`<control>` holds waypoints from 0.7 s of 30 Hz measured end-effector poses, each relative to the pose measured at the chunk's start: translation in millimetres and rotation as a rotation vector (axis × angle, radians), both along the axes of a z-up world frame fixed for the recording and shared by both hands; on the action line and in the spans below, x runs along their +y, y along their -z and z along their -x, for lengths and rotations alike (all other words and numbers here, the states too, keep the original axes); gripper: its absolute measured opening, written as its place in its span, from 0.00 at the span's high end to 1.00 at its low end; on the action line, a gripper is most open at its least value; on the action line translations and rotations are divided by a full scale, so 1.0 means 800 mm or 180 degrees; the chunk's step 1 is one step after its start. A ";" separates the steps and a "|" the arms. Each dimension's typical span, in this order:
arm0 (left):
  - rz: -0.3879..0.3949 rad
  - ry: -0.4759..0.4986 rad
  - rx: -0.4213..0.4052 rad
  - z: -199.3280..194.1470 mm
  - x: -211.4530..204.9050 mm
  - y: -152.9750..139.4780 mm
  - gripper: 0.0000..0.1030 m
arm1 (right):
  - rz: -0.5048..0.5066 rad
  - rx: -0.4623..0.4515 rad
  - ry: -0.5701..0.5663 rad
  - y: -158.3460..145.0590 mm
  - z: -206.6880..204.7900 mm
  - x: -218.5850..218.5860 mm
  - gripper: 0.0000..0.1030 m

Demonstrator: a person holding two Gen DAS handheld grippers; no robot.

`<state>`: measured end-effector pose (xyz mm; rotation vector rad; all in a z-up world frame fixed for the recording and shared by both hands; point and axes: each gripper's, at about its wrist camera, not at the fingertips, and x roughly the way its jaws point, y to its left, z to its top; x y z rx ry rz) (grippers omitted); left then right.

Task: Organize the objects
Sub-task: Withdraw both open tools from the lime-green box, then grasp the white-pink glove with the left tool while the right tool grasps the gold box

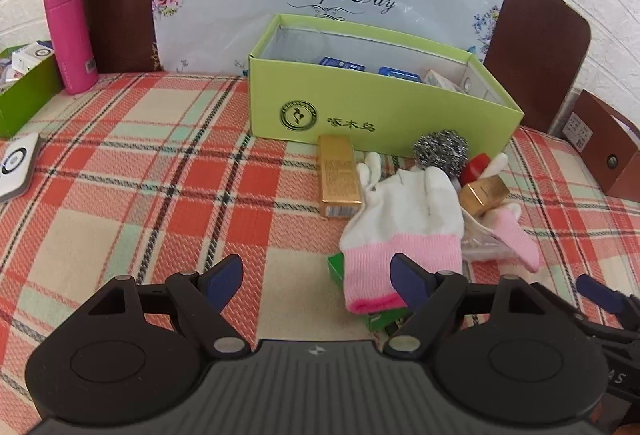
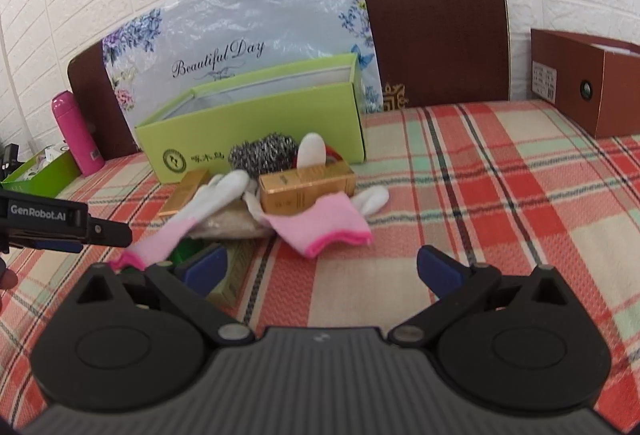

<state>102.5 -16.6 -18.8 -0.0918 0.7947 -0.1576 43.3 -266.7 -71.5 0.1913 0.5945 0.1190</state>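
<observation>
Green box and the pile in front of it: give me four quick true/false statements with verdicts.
1. The green box has no lid on. True.
2. The steel scourer lies inside the box. False: it sits on the cloth in front of it.
3. The left tongs are clamped on a glove. False: they stand open, and the nearest glove lies loose.
4. The pink bottle stands upright. True.

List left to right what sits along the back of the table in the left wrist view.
Small green box → pink bottle → large green box → brown box.
</observation>
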 end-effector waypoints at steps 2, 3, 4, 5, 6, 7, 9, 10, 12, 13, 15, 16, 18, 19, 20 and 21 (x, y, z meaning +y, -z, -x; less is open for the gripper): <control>0.0088 0.0108 -0.0029 0.003 -0.003 -0.001 0.19 | -0.0055 0.0048 0.0020 0.004 0.002 -0.003 0.00; 0.0120 0.0161 -0.0039 0.004 -0.006 -0.003 0.19 | -0.0082 0.0057 0.0021 0.006 0.003 -0.005 0.00; 0.0142 0.0215 -0.0059 0.004 -0.012 -0.005 0.19 | -0.0103 0.0057 0.0023 0.006 0.004 -0.007 0.00; 0.0153 0.0277 -0.0087 0.005 -0.018 -0.008 0.19 | -0.0111 0.0052 0.0032 0.006 0.005 -0.009 0.00; 0.0148 0.0343 -0.0109 0.004 -0.025 -0.010 0.19 | -0.0111 0.0039 0.0042 0.006 0.006 -0.010 0.00; 0.0131 0.0402 -0.0116 0.002 -0.032 -0.011 0.19 | -0.0109 0.0027 0.0050 0.005 0.008 -0.011 0.00; 0.0128 0.0492 -0.0121 -0.005 -0.043 -0.008 0.19 | -0.0109 0.0014 0.0055 0.004 0.010 -0.013 0.00; 0.0156 0.0522 -0.0095 -0.011 -0.047 -0.004 0.19 | -0.0110 0.0005 0.0057 0.003 0.011 -0.014 0.00; 0.0243 0.0536 0.0012 -0.022 -0.049 0.004 0.34 | -0.0109 -0.0011 0.0037 0.002 0.014 -0.015 0.01; 0.0296 0.0547 0.0065 -0.027 -0.048 0.007 0.46 | -0.0103 -0.0016 0.0024 0.001 0.014 -0.015 0.01; 0.0280 0.0544 0.0040 -0.028 -0.046 0.008 0.60 | -0.0096 -0.0017 0.0000 0.000 0.014 -0.014 0.05; 0.0276 0.0571 0.0035 -0.027 -0.045 0.006 0.78 | -0.0092 -0.0017 -0.0014 -0.001 0.013 -0.014 0.06; 0.0324 0.0540 0.0061 -0.024 -0.034 -0.002 0.90 | -0.0081 -0.0014 -0.0048 -0.002 0.010 -0.010 0.12; 0.0367 0.0508 0.0039 -0.021 -0.027 -0.007 0.90 | -0.0080 -0.0017 -0.0075 -0.004 0.007 -0.008 0.14; 0.0396 0.0486 -0.0008 -0.016 -0.019 -0.013 0.90 | -0.0080 -0.0028 -0.0110 -0.006 0.005 -0.006 0.16; 0.0406 0.0454 -0.0058 -0.011 -0.011 -0.019 0.90 | -0.0067 -0.0046 -0.0144 -0.007 0.002 -0.003 0.18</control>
